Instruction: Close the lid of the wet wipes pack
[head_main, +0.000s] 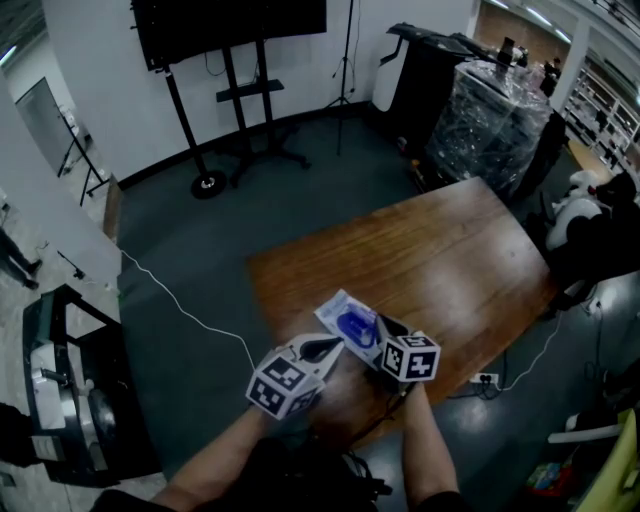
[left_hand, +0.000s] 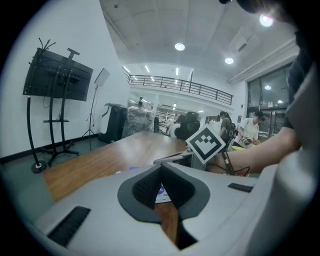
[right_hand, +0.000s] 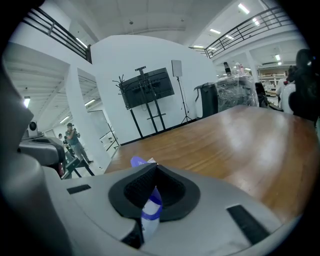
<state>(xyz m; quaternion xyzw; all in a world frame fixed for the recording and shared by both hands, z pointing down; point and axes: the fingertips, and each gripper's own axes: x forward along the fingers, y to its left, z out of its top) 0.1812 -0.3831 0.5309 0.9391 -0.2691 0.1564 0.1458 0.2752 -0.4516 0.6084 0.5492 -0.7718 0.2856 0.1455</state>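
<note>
Left gripper (left_hand: 161, 166) fingers together, empty — right gripper (right_hand: 155, 167) fingers together, over wet wipes pack (head_main: 342, 314).
</note>
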